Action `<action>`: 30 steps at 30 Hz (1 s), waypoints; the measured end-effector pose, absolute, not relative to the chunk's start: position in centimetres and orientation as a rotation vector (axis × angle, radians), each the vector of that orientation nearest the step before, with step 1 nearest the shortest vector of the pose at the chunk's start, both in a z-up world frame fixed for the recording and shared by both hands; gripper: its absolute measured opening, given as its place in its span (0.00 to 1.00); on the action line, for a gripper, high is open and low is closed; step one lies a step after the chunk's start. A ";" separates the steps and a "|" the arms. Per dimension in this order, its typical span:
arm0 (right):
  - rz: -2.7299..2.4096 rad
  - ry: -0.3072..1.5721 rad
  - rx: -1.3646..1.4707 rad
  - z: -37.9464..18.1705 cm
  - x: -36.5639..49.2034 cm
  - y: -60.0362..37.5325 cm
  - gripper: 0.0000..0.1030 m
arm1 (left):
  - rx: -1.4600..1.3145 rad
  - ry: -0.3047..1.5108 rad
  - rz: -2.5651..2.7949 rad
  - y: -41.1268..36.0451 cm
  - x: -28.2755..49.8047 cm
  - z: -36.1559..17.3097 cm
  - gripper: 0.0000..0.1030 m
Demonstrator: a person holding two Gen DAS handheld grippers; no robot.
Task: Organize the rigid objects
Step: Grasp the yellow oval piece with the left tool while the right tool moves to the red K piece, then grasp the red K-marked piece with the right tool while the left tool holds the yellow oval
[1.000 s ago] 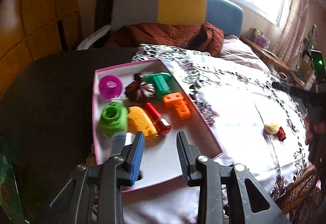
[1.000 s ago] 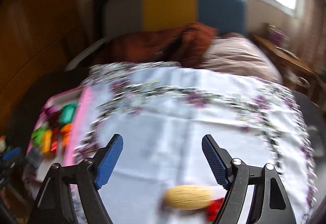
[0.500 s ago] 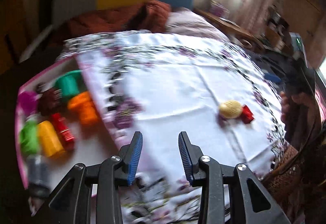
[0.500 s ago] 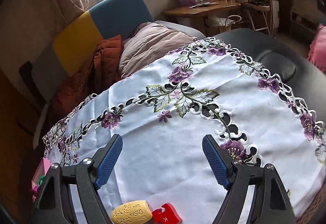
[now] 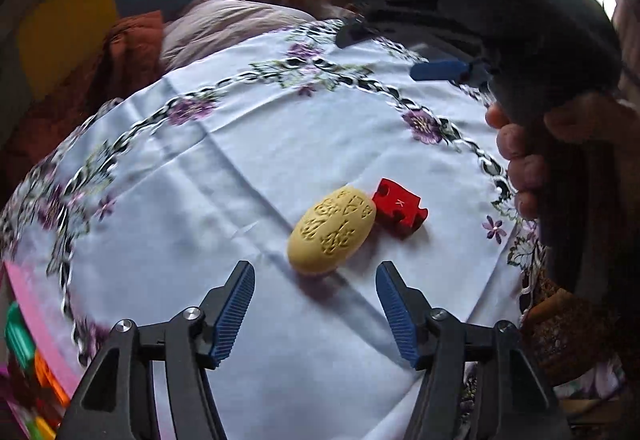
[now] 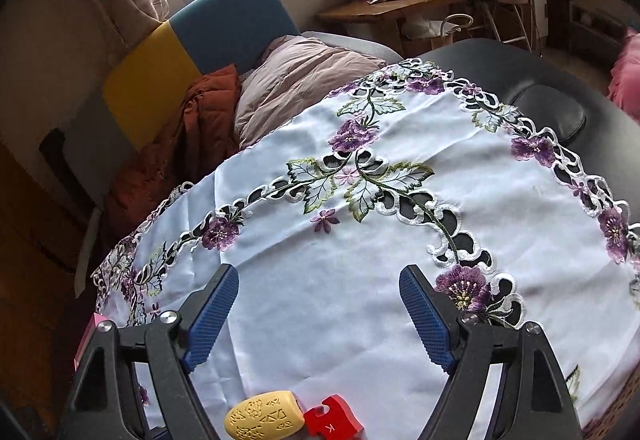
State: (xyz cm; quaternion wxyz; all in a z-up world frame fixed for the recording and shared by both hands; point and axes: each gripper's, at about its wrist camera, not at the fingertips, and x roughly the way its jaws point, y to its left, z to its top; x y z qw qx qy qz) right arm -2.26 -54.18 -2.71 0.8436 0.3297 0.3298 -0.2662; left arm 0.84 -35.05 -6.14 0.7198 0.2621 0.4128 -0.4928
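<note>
A yellow carved oval block lies on the embroidered white cloth, touching a red puzzle-shaped piece on its right. My left gripper hovers just short of the yellow block, its jaws opening, with nothing between them. In the right wrist view the same yellow block and red piece sit at the bottom edge, below and behind my right gripper, which stands open and empty over bare cloth. A hand holds the right gripper's body at the upper right of the left wrist view.
A pink tray's edge with colourful toys shows at the far left. Behind the table are a yellow and blue chair back, a rust-coloured garment and a pillow. A wooden desk stands by the window.
My left gripper swung right from the pink tray to the yellow block and its jaws spread wider. My right gripper rolled and then held still, staying open.
</note>
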 end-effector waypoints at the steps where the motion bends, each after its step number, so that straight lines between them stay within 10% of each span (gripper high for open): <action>1: -0.560 0.697 0.700 -2.7 -2.3 -54.2 0.81 | 0.614 0.907 -1.099 -35.8 0.7 -6.4 0.62; 14: -0.561 0.709 0.759 -3.4 -2.4 -55.0 0.81 | 0.759 0.916 -1.166 -40.8 1.5 -9.3 0.62; 16: -0.564 0.708 0.762 -3.4 -2.5 -55.1 0.81 | 0.728 0.925 -1.164 -40.8 1.7 -9.6 0.47; 30: -0.451 0.914 0.717 -6.0 0.2 -53.4 0.81 | 0.334 0.984 -0.859 -29.2 2.5 -9.1 0.43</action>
